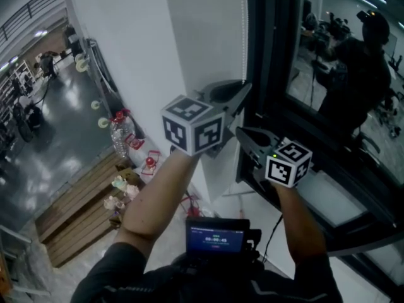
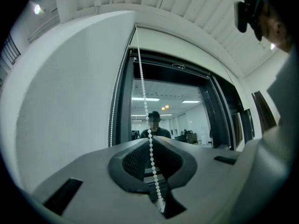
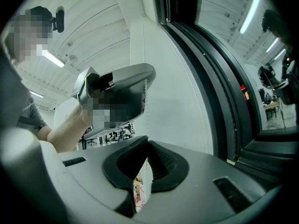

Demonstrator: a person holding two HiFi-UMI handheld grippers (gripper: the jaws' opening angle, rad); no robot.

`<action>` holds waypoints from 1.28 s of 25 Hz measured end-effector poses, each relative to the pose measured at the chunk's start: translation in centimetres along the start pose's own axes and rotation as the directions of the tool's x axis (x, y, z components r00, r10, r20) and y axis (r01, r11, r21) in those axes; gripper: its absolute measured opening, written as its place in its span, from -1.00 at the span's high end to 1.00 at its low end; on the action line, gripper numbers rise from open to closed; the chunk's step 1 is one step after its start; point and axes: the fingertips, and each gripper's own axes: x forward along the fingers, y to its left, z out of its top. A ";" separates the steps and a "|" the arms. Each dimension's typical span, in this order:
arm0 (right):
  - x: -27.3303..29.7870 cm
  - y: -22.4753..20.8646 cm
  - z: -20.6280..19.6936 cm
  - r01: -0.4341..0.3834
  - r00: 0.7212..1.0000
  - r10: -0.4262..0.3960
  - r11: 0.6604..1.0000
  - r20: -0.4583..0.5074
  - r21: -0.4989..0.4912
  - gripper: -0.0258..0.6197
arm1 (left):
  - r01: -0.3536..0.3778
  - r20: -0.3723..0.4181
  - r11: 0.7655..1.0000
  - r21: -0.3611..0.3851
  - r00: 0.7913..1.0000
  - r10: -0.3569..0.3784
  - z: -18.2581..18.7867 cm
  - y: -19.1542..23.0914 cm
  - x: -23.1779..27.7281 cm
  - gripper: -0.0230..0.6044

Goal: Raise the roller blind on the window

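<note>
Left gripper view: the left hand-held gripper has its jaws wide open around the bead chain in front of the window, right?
Not quite. The left gripper view shows that the left hand-held gripper is not wide open. Its jaws are closed on the bead chain, which runs up from between them in front of the window.
</note>
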 end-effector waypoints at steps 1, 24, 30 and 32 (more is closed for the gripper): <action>-0.1 -0.1 0.0 0.001 1.000 -0.001 1.000 0.002 0.003 0.91 | 0.006 0.002 1.000 0.003 1.000 -0.006 0.0 -0.2 0.0 0.89; 0.3 -0.1 -5.0 0.012 0.997 -0.007 0.998 -0.077 0.064 0.91 | -0.026 -0.023 1.000 -0.004 0.999 0.026 -4.9 -0.4 -1.7 0.89; 0.6 -0.5 -4.8 0.018 0.997 -0.014 0.998 -0.074 0.063 0.91 | -0.035 -0.011 0.999 -0.015 0.999 0.035 -4.8 0.2 -1.4 0.89; 0.7 -0.6 -4.8 0.018 0.997 -0.014 0.998 -0.073 0.066 0.91 | -0.039 -0.009 0.999 -0.011 0.999 0.039 -4.9 0.3 -1.3 0.89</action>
